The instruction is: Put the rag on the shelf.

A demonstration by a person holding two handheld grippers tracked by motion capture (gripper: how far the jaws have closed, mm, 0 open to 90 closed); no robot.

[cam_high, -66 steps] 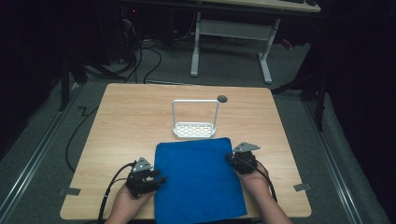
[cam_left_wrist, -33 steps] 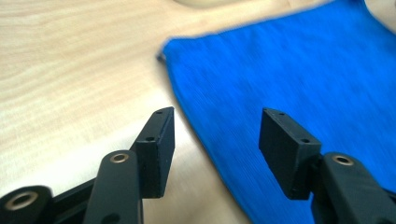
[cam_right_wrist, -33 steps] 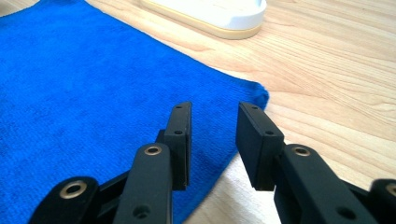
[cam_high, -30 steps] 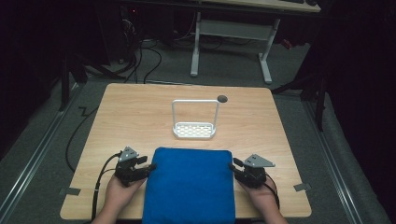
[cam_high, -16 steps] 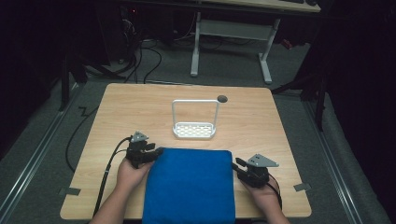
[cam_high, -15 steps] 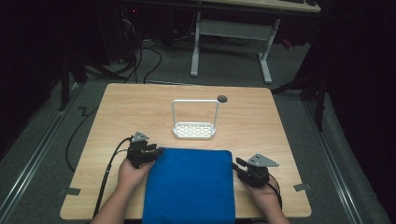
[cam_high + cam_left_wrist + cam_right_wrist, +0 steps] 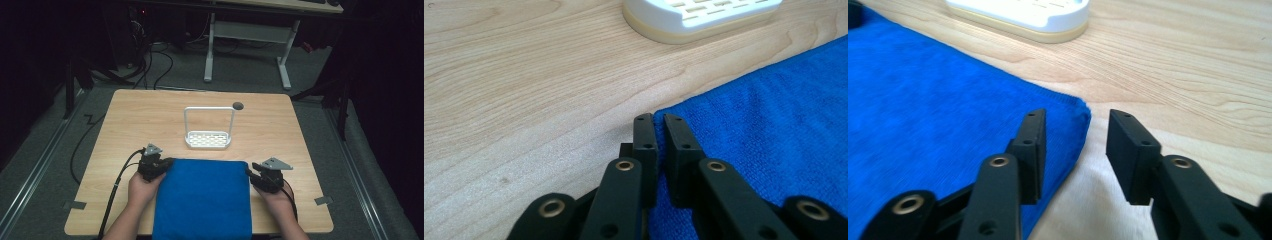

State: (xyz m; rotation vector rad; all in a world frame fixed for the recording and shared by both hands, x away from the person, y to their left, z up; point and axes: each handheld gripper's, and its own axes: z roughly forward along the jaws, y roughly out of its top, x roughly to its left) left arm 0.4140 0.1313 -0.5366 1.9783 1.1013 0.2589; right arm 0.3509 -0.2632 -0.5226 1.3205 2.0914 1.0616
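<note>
1. Left gripper: its jaws have just been closing and now stand almost together, pinching the far left corner of the blue towel, whose edge runs up between the two black pads.
2. Right gripper: its jaws have just been opening and stand apart. One pad rests over the far right corner of the towel, the other over bare wood; the pads do not press on the cloth.
3. Blue towel: lies flat on the near half of the wooden table, its near edge hanging over the table's front edge. Seen from the high view, the left gripper sits at its far left corner and the right gripper at its far right corner.
4. Hands: the left hand and the right hand enter from the near side, each around its gripper, with a black cable trailing back from each.
5. White rack: a slotted white tray with a tall wire handle, standing upright near the table's middle, just beyond the towel's far edge and not touching it.
6. Dark round hole: set in the tabletop just behind the rack, to its right.
</note>
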